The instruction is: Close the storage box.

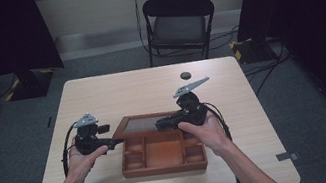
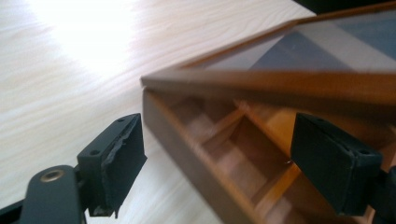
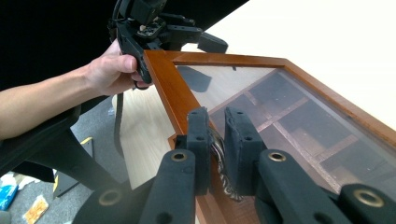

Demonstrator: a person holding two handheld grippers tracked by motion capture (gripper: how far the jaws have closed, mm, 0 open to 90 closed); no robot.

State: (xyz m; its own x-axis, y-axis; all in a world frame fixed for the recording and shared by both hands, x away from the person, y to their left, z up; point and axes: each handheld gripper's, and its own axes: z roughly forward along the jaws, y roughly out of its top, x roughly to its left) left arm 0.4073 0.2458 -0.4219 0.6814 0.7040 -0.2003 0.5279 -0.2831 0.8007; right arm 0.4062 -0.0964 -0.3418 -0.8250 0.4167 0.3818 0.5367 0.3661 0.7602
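Observation:
A wooden box [image 1: 164, 166] with several compartments sits mid-table. Its glass-panelled lid [image 1: 144, 124] is raised at the front and tilted over the box. My right gripper [image 1: 159, 122] is shut on the lid's wooden frame [image 3: 163, 79], with a small metal fitting [image 3: 219, 158] caught between the jaws. In its own view that gripper [image 3: 218, 119] grips the frame's near edge. My left gripper [image 1: 116, 141] is open at the box's left corner. Its jaws stand wide apart either side of the box wall [image 2: 187, 158], beneath the lifted lid edge [image 2: 280, 81]. The left gripper [image 3: 154, 23] also appears beyond the lid's far corner.
The light wooden table [image 1: 125, 88] carries a small dark round object [image 1: 185, 75] behind the box. A black folding chair [image 1: 179, 22] stands past the far edge. Dark curtains hang on both sides, and cables lie on the floor at right.

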